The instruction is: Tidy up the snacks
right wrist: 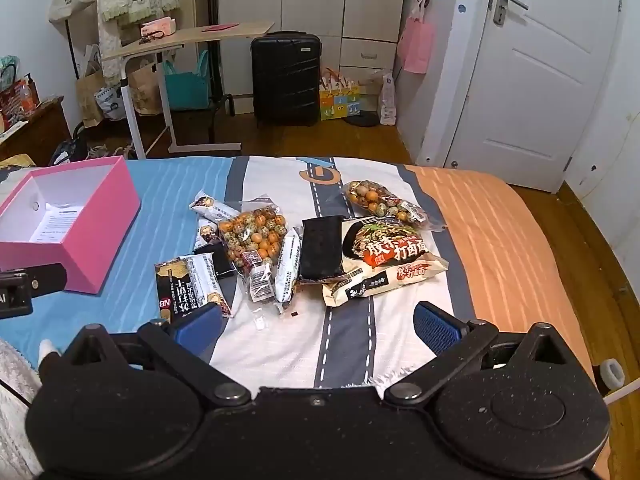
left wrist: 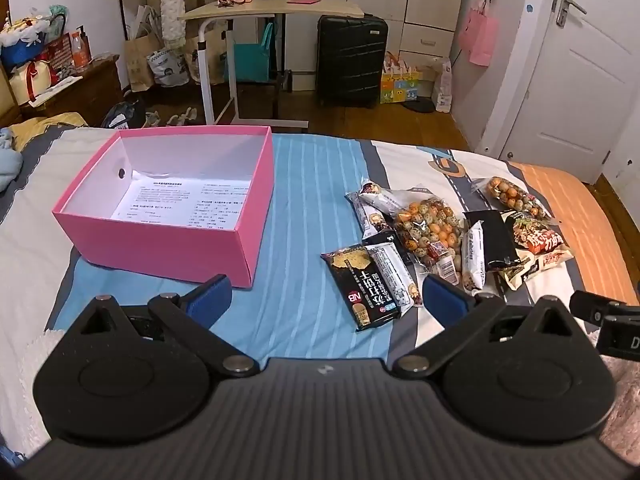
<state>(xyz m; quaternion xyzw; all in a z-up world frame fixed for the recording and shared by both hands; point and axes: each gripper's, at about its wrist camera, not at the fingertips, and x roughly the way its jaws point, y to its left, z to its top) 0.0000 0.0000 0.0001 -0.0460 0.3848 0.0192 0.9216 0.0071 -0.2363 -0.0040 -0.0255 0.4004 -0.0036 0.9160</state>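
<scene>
I note the open pink cardboard box (left wrist: 160, 236) on the bed (left wrist: 304, 184) holds only a printed paper sheet (left wrist: 188, 204); snack packets (right wrist: 280, 248) lie beside it. Left tongs (left wrist: 328, 300) and right tongs (right wrist: 318, 322) both gape, holding nothing.

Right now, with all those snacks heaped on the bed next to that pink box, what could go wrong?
The packets overlap, so lifting the black cracker pack may drag the white bar lying on it. The pink box sits on soft bedding and could tip if bumped. Small loose bits near the pile are easily missed. Both the left gripper and right gripper are open and empty.
</scene>
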